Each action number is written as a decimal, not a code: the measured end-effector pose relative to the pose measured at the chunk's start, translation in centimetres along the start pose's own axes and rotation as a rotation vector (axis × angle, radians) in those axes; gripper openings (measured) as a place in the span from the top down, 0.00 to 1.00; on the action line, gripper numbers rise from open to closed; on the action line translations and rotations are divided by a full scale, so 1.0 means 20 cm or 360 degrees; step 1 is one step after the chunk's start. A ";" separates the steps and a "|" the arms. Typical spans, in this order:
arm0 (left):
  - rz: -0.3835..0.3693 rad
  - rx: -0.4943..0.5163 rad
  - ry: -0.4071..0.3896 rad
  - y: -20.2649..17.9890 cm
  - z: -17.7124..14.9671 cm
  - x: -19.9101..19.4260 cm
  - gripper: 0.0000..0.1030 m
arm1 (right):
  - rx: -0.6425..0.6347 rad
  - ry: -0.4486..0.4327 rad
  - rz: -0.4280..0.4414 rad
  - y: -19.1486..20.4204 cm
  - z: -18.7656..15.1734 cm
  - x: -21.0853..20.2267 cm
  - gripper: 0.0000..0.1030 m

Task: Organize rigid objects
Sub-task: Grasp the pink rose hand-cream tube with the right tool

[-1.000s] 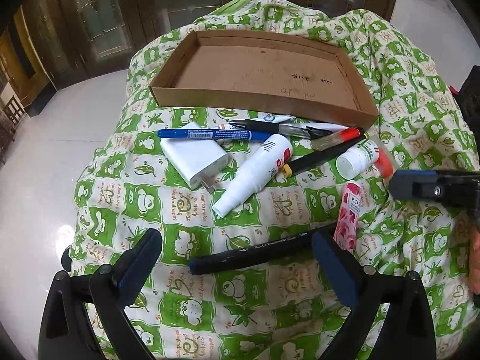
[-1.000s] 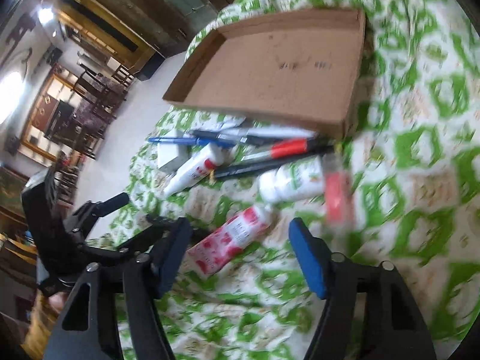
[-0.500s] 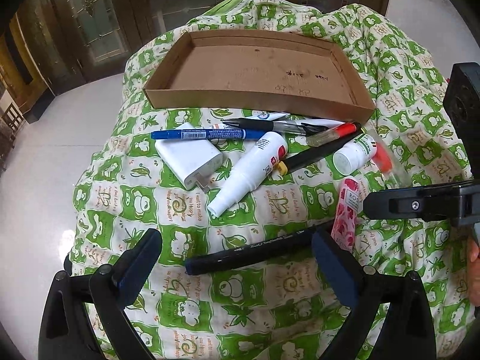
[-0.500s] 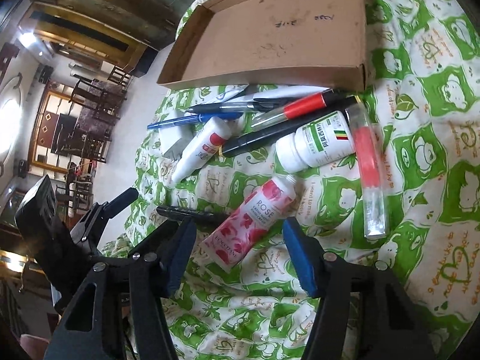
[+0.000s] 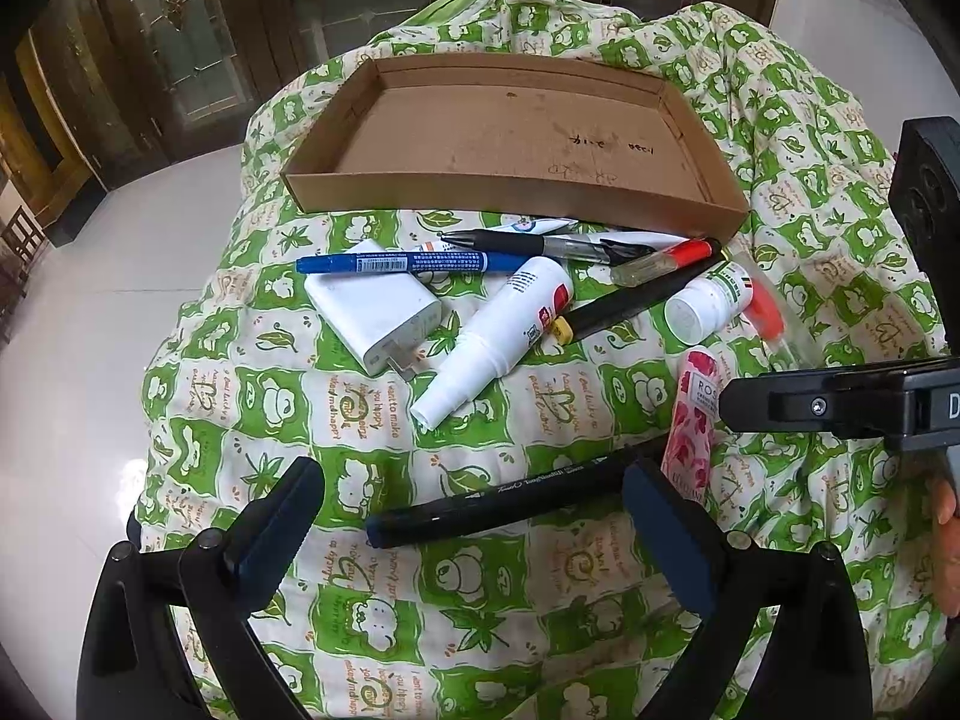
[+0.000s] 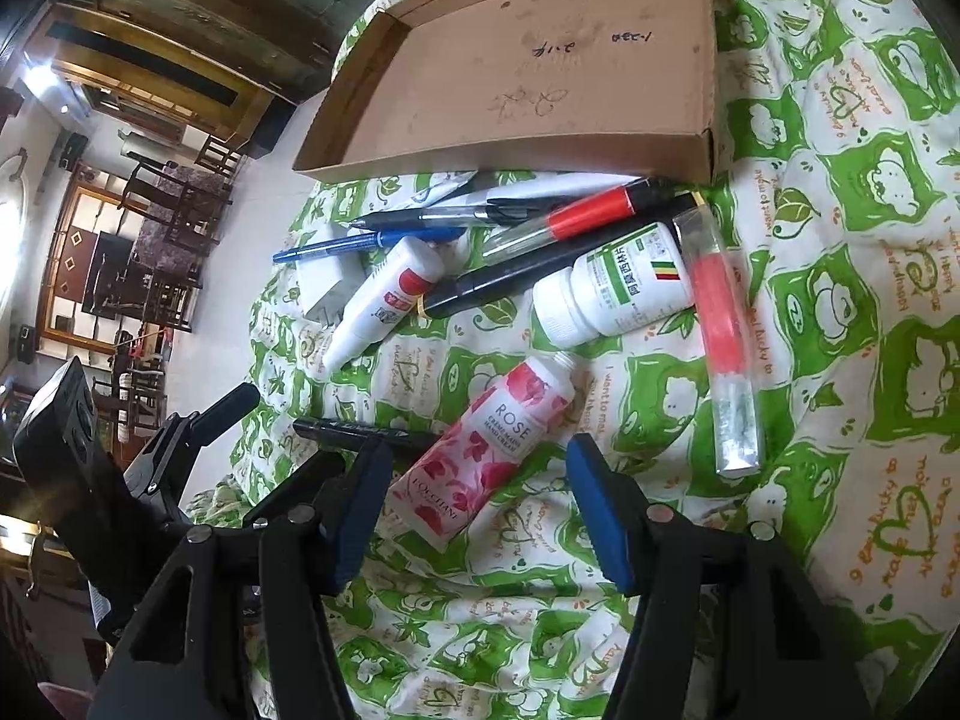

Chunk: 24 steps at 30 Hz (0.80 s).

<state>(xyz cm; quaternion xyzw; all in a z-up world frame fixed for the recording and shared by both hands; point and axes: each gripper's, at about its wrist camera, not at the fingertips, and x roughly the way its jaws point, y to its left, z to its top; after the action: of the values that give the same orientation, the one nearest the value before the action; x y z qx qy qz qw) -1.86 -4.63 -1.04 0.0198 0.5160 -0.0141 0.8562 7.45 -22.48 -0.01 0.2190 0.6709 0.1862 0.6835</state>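
The pink rose-printed hand-cream tube (image 6: 486, 450) lies on the green quilt, its crimped end between the wide-open, empty right gripper (image 6: 474, 510); it should close across the flat sides. The left gripper (image 5: 474, 516), open, straddles a black marker (image 5: 516, 498).

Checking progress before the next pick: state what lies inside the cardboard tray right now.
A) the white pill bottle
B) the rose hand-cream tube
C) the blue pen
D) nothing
D: the cardboard tray shows only its bare, scribbled floor; every item lies on the green quilt in front of it.
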 end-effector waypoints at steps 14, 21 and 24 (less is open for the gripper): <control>0.0004 0.0067 0.0044 -0.05 0.00 0.03 0.02 | 0.0153 0.0081 0.0058 0.02 0.05 0.15 0.56; 0.0012 0.0096 0.0069 -0.07 -0.01 0.04 0.02 | 0.0391 0.0122 0.0155 -0.09 0.07 0.22 0.56; 0.0012 0.0096 0.0083 -0.07 -0.01 0.05 0.02 | 0.0435 0.0081 0.0197 -0.09 0.08 0.20 0.53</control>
<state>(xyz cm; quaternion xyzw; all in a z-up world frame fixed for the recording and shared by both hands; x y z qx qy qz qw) -1.53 -6.00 -2.06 0.0480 0.5375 -0.0260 0.8415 9.16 -21.77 -4.36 0.3463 0.6923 0.1404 0.6173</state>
